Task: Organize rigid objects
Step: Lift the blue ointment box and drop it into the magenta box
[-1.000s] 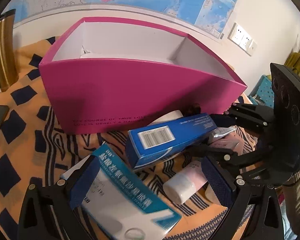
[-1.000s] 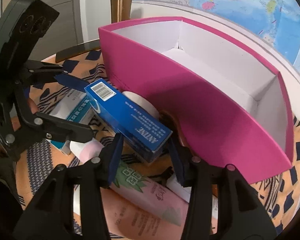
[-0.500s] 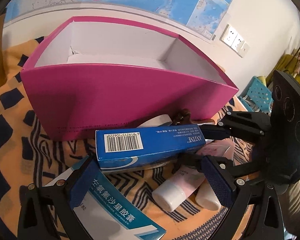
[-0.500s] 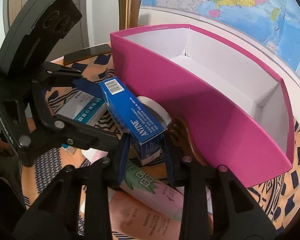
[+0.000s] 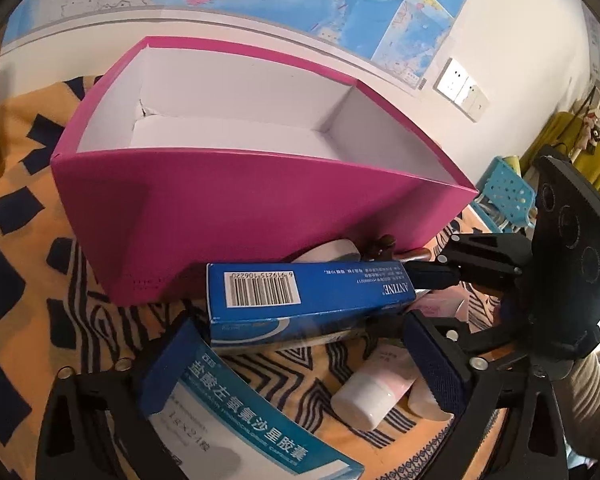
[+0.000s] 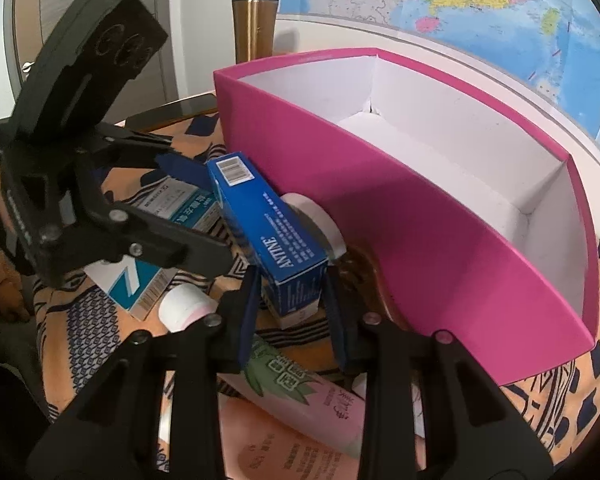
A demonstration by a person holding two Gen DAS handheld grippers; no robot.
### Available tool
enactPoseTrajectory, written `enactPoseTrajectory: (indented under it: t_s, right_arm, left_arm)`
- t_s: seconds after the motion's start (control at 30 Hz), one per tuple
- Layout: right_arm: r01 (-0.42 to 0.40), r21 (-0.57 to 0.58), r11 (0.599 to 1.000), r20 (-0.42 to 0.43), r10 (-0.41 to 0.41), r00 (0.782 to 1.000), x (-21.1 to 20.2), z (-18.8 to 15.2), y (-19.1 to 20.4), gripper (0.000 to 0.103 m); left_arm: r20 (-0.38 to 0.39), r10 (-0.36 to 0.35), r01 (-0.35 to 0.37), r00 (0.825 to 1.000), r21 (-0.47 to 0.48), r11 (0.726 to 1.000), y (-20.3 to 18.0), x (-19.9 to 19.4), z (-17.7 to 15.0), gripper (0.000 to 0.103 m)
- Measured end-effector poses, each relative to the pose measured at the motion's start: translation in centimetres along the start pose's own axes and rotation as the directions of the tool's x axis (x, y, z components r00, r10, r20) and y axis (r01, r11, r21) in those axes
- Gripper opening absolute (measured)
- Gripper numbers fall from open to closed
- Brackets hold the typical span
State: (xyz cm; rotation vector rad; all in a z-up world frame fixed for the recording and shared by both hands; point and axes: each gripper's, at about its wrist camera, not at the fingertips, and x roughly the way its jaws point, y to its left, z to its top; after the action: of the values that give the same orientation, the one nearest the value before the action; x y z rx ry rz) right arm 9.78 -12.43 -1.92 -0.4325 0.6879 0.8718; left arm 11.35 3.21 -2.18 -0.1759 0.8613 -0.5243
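The left claw (image 6: pixel 188 208) stands wide and is narrowing around the teal medicine box (image 5: pixel 236 412) flat on the patterned surface (image 5: pixel 28 240). The right claw (image 6: pixel 290 312) is tightening on the end of the blue carton (image 6: pixel 268 232), which leans beside the open pink box (image 6: pixel 420 240).

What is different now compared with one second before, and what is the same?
The right gripper closed onto the end of the blue carton and tipped its barcode end up; its jaws are closing further. The left gripper slid along the teal medicine box, jaws closing, gripping nothing. The pink box stayed empty; the tubes stayed put.
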Motion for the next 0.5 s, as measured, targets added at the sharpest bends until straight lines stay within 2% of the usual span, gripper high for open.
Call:
enactPoseTrajectory:
  t_s: [0.07, 0.2, 0.5]
  right_arm:
    - [-0.001, 0.001, 1.000, 0.003, 0.001, 1.000, -0.2, -0.1, 0.0, 0.033]
    - [0.000, 0.017, 1.000, 0.007, 0.000, 1.000, -0.3, -0.1, -0.4, 0.032]
    - [-0.005, 0.006, 1.000, 0.021, 0.005, 1.000, -0.8, -0.1, -0.5, 0.032]
  left_arm:
    - [-0.008, 0.038, -0.038, 0.999, 0.019, 0.999, 0.1, 0.4, 0.4, 0.083]
    - [-0.011, 0.046, -0.045, 0.999, 0.039, 0.998, 0.2, 0.9, 0.8, 0.073]
    - [0.014, 0.051, -0.052, 0.999, 0.060, 0.997, 0.7, -0.3, -0.4, 0.064]
